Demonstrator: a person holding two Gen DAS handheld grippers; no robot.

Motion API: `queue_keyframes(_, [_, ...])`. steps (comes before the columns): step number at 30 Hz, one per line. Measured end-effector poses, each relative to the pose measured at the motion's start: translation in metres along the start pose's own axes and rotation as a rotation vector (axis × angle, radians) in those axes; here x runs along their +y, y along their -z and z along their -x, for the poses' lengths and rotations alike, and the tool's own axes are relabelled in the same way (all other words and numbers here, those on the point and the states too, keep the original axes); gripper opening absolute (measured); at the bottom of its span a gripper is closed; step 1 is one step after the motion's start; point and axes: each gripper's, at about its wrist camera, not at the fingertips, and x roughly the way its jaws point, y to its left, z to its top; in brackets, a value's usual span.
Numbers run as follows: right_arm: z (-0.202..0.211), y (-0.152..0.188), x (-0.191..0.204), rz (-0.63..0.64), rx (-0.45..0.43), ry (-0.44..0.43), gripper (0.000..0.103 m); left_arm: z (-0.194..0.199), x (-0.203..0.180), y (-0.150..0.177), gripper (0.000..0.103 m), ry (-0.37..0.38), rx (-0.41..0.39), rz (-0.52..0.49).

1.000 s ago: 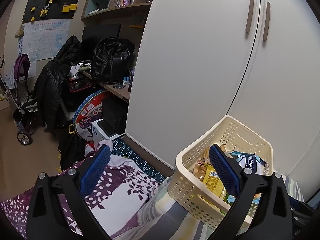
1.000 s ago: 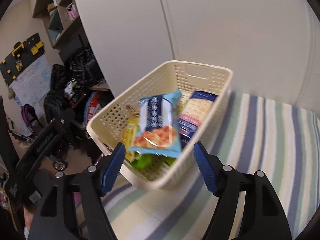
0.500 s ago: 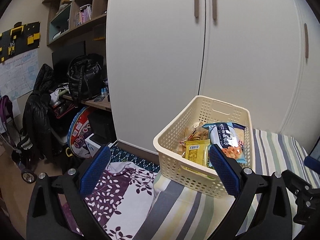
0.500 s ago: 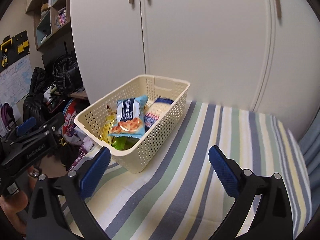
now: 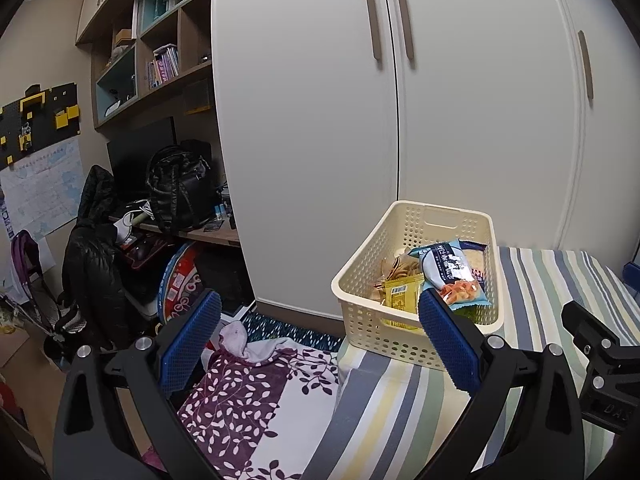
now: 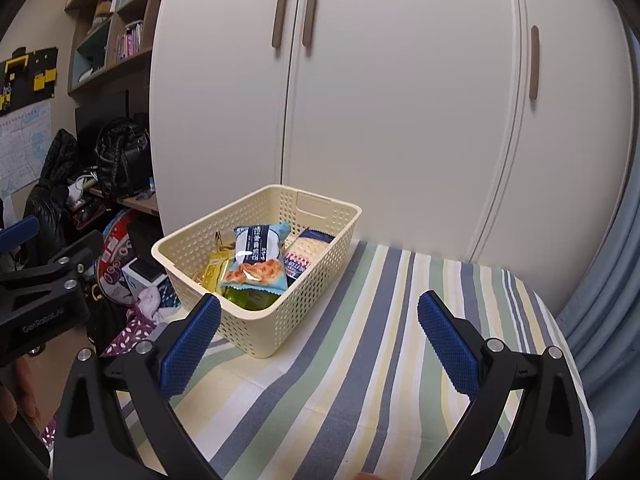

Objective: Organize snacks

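Landmark: cream perforated basket (image 6: 262, 276), standing on the striped cloth (image 6: 360, 360), in front of the white wardrobe doors (image 6: 400, 100).

Contents: light-blue snack packet (image 6: 258, 258) lies on top, tilted toward the near wall of the basket. A yellow packet (image 6: 214, 272) sits just beside it on the bookshelf side; a dark-blue-edged packet (image 6: 308, 246) on the other side, toward the basket's handle end. Something green shows under the blue packet; can't tell what.

Left gripper (image 5: 320, 344): jaws spread wide, nothing held, hanging near the basket's near corner. Right gripper (image 6: 320, 340): also released and empty, over the cloth just in front of the basket.

No loose snacks visible on the cloth around the basket.

Judgement: collecting looks finished or nearly so. Next move likely either levelling the tilted top packet or gripping the basket rim to shift it; either calls for closing in first, since both grippers stand apart from the basket.
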Motion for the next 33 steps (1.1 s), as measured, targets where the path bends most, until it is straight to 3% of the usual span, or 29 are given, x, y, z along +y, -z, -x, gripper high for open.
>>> queue_keyframes(7, [-0.011, 0.001, 0.002, -0.042, 0.063, -0.076, 0.098, 0.000, 0.003, 0.002, 0.100, -0.017, 0.002, -0.022])
queue_keyframes(33, [-0.021, -0.005, 0.025, 0.031, 0.067, -0.011, 0.098, -0.014, -0.001, 0.011, 0.100, -0.023, 0.047, -0.060])
